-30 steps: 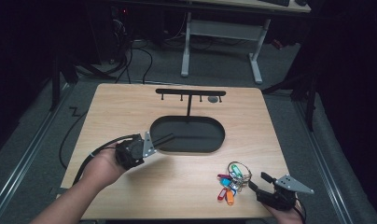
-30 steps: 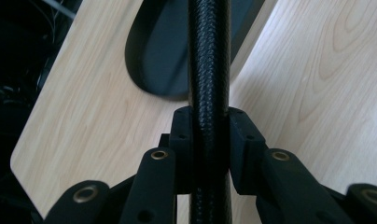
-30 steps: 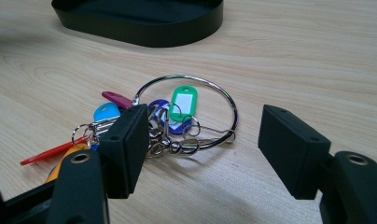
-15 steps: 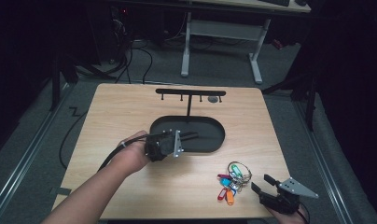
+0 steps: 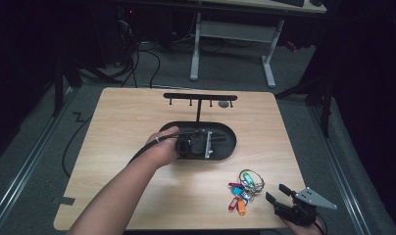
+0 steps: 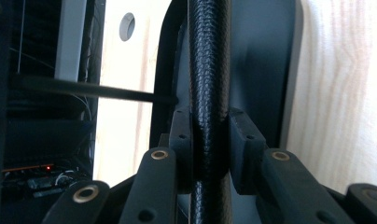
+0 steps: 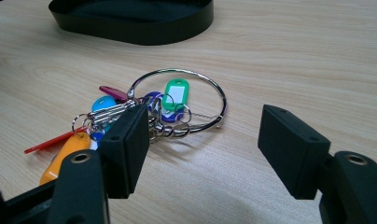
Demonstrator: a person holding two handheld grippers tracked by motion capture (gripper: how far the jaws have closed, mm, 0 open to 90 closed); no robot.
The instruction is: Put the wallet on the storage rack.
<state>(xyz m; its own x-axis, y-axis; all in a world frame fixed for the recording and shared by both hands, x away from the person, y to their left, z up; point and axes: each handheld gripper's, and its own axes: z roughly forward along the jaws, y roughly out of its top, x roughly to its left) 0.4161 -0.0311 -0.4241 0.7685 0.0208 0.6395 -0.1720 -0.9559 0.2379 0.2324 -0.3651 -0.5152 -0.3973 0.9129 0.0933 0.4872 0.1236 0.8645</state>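
A black oval tray (image 5: pixel 226 143) lies mid-table, and a thin post rises from it to a black hook bar (image 5: pixel 200 97). My left gripper (image 5: pixel 200 145) hovers over the tray. In the left gripper view it (image 6: pixel 209 140) is shut on a black, rough-textured cord-like piece (image 6: pixel 209 70); what that piece is I cannot tell. A bunch of keys (image 5: pixel 244 188) with coloured tags on a big wire ring lies near the front right. My right gripper (image 5: pixel 277 194) stands open just right of it, its jaws (image 7: pixel 203 149) wide apart and short of the keys (image 7: pixel 163 105).
A small grey round spot (image 5: pixel 224 104) marks the table under the hook bar. The table's front edge (image 5: pixel 186 226) runs close under the right gripper. Behind the table stands a white desk frame (image 5: pixel 235 34) on a dark floor with cables.
My left hand has carried its gripper to the right, from the tray's left end to over its middle. The right gripper and the keys have stayed put.
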